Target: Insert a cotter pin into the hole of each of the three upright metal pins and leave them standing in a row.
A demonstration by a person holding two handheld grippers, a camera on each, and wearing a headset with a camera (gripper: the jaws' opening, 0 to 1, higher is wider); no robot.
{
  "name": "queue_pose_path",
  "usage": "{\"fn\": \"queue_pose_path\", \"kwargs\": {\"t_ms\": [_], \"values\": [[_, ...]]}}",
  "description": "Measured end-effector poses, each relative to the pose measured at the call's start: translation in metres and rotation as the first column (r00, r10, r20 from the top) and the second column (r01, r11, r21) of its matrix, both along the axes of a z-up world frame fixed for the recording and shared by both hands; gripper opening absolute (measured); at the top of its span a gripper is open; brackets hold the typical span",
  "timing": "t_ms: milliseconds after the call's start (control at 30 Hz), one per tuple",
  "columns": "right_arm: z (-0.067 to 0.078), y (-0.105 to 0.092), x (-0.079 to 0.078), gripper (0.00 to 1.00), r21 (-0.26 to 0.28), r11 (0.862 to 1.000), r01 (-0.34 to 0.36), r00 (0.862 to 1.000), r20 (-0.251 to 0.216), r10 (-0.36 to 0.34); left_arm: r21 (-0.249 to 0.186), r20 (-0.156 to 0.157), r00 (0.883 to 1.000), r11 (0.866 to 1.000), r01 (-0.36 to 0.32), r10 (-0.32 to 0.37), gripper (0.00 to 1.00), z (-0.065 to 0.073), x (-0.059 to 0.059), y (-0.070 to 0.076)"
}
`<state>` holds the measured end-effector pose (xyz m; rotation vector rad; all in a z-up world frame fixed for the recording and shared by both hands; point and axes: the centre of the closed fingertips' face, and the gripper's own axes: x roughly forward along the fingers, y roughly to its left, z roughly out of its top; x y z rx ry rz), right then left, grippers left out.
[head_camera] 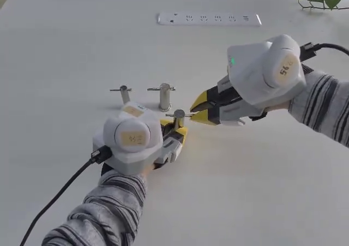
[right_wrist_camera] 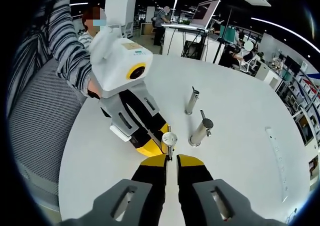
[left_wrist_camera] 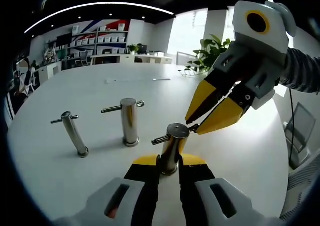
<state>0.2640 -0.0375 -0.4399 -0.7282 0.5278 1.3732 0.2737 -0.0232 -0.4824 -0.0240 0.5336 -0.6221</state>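
On the tabletop (head_camera: 256, 180) the near pin (head_camera: 179, 117) stands between my left tool (head_camera: 176, 132) at 7 o'clock and my right tool (head_camera: 199, 108) at 3, on its cotter pin (head_camera: 170, 114). Behind it, the middle pin (head_camera: 164, 97) is at 11 and the left pin (head_camera: 125, 94) at 10.

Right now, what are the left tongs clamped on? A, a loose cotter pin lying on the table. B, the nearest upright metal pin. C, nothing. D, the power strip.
B: the left tongs close around the base of the nearest metal pin, while the right tongs pinch its cotter pin.

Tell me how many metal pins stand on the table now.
3: the thin pin on the left, the middle pin beside it, and the near pin between the left gripper's jaws. None seems hidden.
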Motion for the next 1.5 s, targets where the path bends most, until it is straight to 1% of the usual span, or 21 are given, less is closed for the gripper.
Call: {"fn": "queue_pose_path", "kwargs": {"t_ms": [233, 467, 933, 1167, 1300, 1433, 1500], "values": [[0.001, -0.001, -0.003, 0.0, 0.009, 1.0, 0.013, 1.0, -0.019, -0.013, -0.001, -0.004, 1.0, 1.0, -0.004, 0.004, 0.11, 0.0, 0.0, 0.0], [0.003, 0.005, -0.004, 0.0, 0.018, 1.0, 0.015, 1.0, -0.018, -0.014, -0.004, -0.006, 1.0, 1.0, -0.008, 0.008, 0.11, 0.0, 0.0, 0.0], [0.002, 0.009, 0.0, 0.0, 0.015, 1.0, 0.011, 1.0, -0.007, -0.011, -0.01, -0.01, 1.0, 1.0, -0.016, 0.016, 0.11, -0.001, 0.0, 0.0], [-0.001, 0.009, 0.001, 0.0, 0.016, 1.0, 0.02, 1.0, -0.017, -0.02, -0.008, -0.011, 1.0, 1.0, -0.014, 0.014, 0.11, -0.001, 0.0, 0.0], [-0.002, 0.013, -0.002, 0.0, 0.011, 1.0, 0.021, 1.0, -0.016, -0.021, -0.003, -0.008, 1.0, 1.0, -0.015, 0.015, 0.11, -0.001, 0.0, 0.0], [-0.001, 0.014, -0.003, 0.0, 0.014, 1.0, 0.021, 1.0, -0.018, -0.02, 0.005, -0.008, 1.0, 1.0, -0.02, 0.02, 0.13, -0.002, 0.0, 0.001], [0.0, 0.014, -0.003, 0.0, 0.015, 1.0, 0.023, 1.0, -0.02, -0.022, 0.012, -0.015, 1.0, 1.0, -0.025, 0.025, 0.17, -0.004, 0.0, 0.003]]}}
